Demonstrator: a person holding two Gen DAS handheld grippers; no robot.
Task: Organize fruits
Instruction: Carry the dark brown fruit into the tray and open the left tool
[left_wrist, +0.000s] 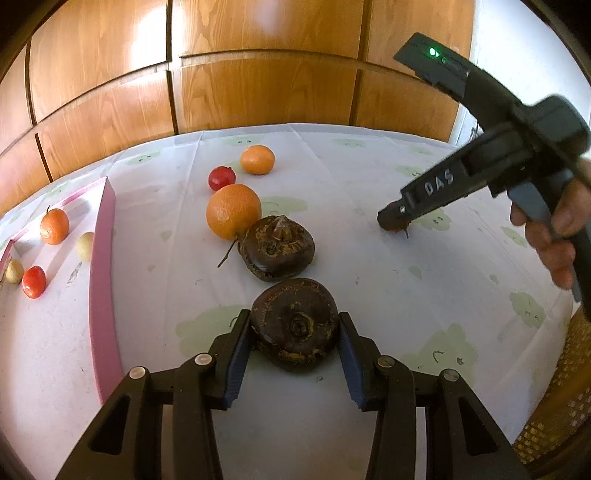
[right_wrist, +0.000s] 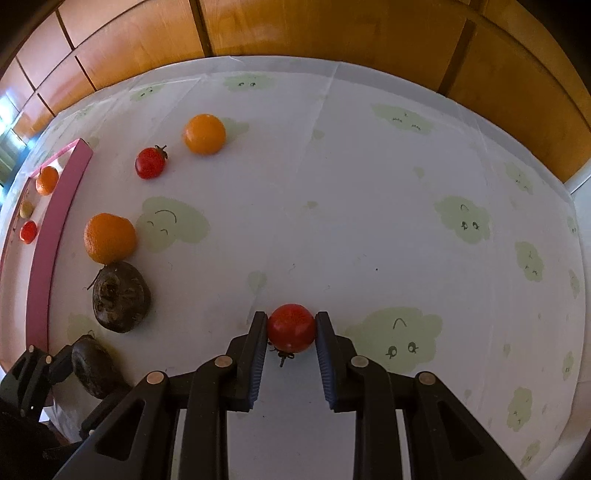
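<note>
My left gripper (left_wrist: 294, 328) is shut on a dark brown water chestnut (left_wrist: 295, 323) resting on the cloth; both pads press its sides. A second water chestnut (left_wrist: 277, 247) lies just beyond, touching a large orange (left_wrist: 233, 211). Farther back sit a cherry tomato (left_wrist: 221, 178) and a small orange (left_wrist: 257, 159). My right gripper (right_wrist: 291, 326) is shut on a red cherry tomato (right_wrist: 291, 326), its stem toward the camera. In the left wrist view the right gripper (left_wrist: 393, 221) points down at the cloth on the right, held by a hand (left_wrist: 554, 236).
A pink-rimmed tray (left_wrist: 105, 258) on the left holds an orange (left_wrist: 54, 226), a red tomato (left_wrist: 34, 281) and two pale small fruits. The cloud-print tablecloth (right_wrist: 369, 221) ends at wooden cabinet doors (left_wrist: 258, 74) behind. A woven chair edge (left_wrist: 554, 406) shows bottom right.
</note>
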